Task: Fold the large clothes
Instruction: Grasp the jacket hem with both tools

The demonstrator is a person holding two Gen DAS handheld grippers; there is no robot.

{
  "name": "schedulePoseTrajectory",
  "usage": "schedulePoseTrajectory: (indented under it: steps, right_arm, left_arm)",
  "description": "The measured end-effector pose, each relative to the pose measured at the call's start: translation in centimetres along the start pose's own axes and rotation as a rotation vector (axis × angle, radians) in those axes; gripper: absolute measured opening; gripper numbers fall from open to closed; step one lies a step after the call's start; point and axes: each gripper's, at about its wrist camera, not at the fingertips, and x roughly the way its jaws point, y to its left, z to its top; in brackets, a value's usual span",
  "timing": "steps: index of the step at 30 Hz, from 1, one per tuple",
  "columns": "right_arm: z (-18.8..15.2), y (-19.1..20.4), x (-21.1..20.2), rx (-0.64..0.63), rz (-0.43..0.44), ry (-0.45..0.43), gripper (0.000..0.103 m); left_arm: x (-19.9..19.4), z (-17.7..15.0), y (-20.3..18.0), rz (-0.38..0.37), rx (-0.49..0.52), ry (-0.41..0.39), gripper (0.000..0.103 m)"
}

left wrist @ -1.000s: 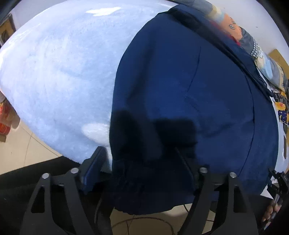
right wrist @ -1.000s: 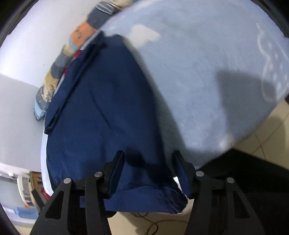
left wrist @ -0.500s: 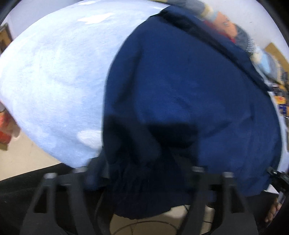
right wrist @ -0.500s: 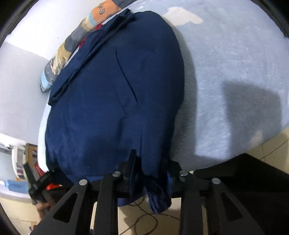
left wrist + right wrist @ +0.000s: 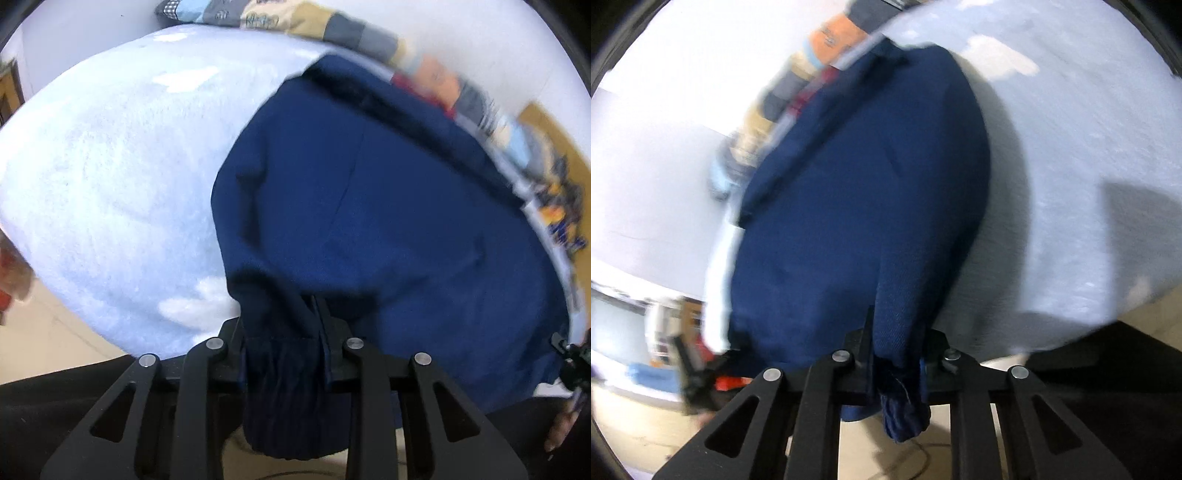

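Note:
A large navy blue garment (image 5: 388,206) lies on a pale blue fleece-covered bed (image 5: 110,177). My left gripper (image 5: 284,332) is shut on the gathered elastic hem of the garment at the bed's near edge, and the hem hangs down between the fingers. In the right wrist view the same garment (image 5: 857,206) stretches away from me. My right gripper (image 5: 897,343) is shut on its other near corner, with a bunch of cloth hanging below the fingers. The cloth is lifted off the bed near both grippers.
A patchwork quilt (image 5: 362,33) lies along the far side of the bed against a white wall; it also shows in the right wrist view (image 5: 827,40). Beige tiled floor (image 5: 44,332) lies below the bed's near edge. Cluttered shelves (image 5: 665,332) stand at the left.
Both grippers have closed on the garment's near edge, from open a second ago. They have lifted it and the cloth now bunches up toward them. The views are blurred by motion.

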Motion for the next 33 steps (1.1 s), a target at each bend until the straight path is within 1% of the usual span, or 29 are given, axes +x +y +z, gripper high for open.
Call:
schedulePoseTrajectory:
  steps: [1, 3, 4, 5, 7, 9, 10, 11, 12, 14, 15, 16, 18, 19, 20, 22, 23, 24, 25, 26, 27, 28, 29, 31, 33]
  right_arm:
    - [0.1, 0.5, -0.6, -0.005, 0.067, -0.024, 0.017]
    - [0.4, 1.7, -2.0, -0.042, 0.198, -0.086, 0.016]
    - [0.5, 2.3, -2.5, -0.059, 0.234, -0.108, 0.016]
    - [0.5, 2.7, -2.9, -0.071, 0.252, -0.122, 0.016]
    - [0.7, 2.7, -2.8, -0.074, 0.213, -0.126, 0.016]
    - [0.7, 2.2, -1.9, -0.046, 0.159, -0.098, 0.016]
    - [0.6, 2.1, -1.5, -0.039, 0.133, -0.092, 0.017]
    - [0.5, 2.0, -1.1, -0.037, 0.103, -0.081, 0.018]
    - [0.6, 1.9, -0.6, -0.034, 0.078, -0.062, 0.021]
    - [0.5, 1.4, -0.5, -0.029, 0.035, -0.049, 0.022]
    - [0.5, 1.2, -0.2, -0.024, 0.011, -0.038, 0.026]
    - [0.5, 0.8, 0.0, -0.011, -0.012, -0.023, 0.036]
    - [0.3, 0.2, 0.7, 0.019, -0.058, -0.001, 0.045]
    - [0.1, -0.1, 0.9, 0.033, -0.070, 0.013, 0.045]
    - [0.1, -0.6, 1.1, 0.048, -0.083, 0.028, 0.045]
    - [0.1, -1.4, 1.6, 0.068, -0.093, 0.046, 0.045]
    - [0.0, -1.6, 1.9, 0.074, -0.092, 0.059, 0.044]
    - [0.0, -1.7, 2.5, 0.082, -0.088, 0.075, 0.037]
    - [0.0, -1.9, 2.9, 0.085, -0.079, 0.088, 0.015]
    - [-0.1, -1.8, 3.4, 0.079, -0.068, 0.103, 0.013]
    - [-0.2, -1.4, 3.5, 0.056, -0.082, 0.104, 0.012]
    - [-0.2, -1.1, 3.4, 0.041, -0.070, 0.095, 0.011]
    - [-0.2, -0.8, 2.8, 0.041, -0.020, 0.081, 0.010]
    - [-0.2, -0.6, 1.8, 0.037, 0.032, 0.056, 0.010]
    - [-0.3, -0.4, 1.1, 0.033, 0.078, 0.034, 0.010]
  left_arm:
    - [-1.1, 0.2, 0.1, -0.034, -0.003, -0.042, 0.025]
    - [-2.5, 0.6, -0.2, -0.066, 0.015, -0.107, 0.025]
    - [-3.2, 0.7, -0.3, -0.077, 0.032, -0.139, 0.025]
    - [-3.3, 0.7, -0.5, -0.067, 0.051, -0.147, 0.025]
    - [-2.5, 0.8, -0.5, -0.032, 0.085, -0.122, 0.025]
    - [-2.1, 1.0, 0.0, -0.029, 0.069, -0.078, 0.025]
    - [-1.4, 0.9, 0.5, -0.047, 0.052, -0.038, 0.025]
    - [-1.3, 0.5, -0.2, -0.048, 0.039, -0.013, 0.025]
    - [-1.3, 0.0, -0.3, -0.040, 0.023, 0.003, 0.026]
    - [-0.9, -0.4, 0.3, -0.048, -0.011, 0.048, 0.026]
    - [-0.8, -0.1, -0.3, -0.046, -0.025, 0.063, 0.026]
    - [-0.5, -0.2, 0.2, -0.036, -0.045, 0.074, 0.026]
    - [-0.3, -1.0, 0.3, -0.021, -0.064, 0.096, 0.038]
    - [0.1, -1.1, 0.6, -0.019, -0.081, 0.115, 0.053]
    - [0.4, -1.1, 0.7, -0.031, -0.094, 0.130, 0.060]
    - [1.2, -1.3, 0.3, -0.038, -0.103, 0.141, 0.062]
    - [1.2, -1.2, 0.0, -0.036, -0.088, 0.126, 0.063]
    - [1.4, -1.1, -0.4, -0.036, -0.071, 0.112, 0.063]
    - [1.3, -1.1, -0.8, -0.029, -0.051, 0.102, 0.056]
    - [1.1, -1.0, -1.2, -0.020, -0.024, 0.083, 0.033]
    - [0.6, -0.9, -1.6, -0.023, -0.002, 0.058, 0.022]
    - [0.0, -0.9, -2.0, -0.033, 0.019, 0.030, 0.022]
    - [-0.4, -0.9, -2.2, -0.042, 0.026, 0.012, 0.022]
    - [-0.8, -1.1, -2.2, -0.049, 0.032, -0.006, 0.022]
    - [-1.1, -1.3, -1.9, -0.075, 0.019, -0.013, 0.022]
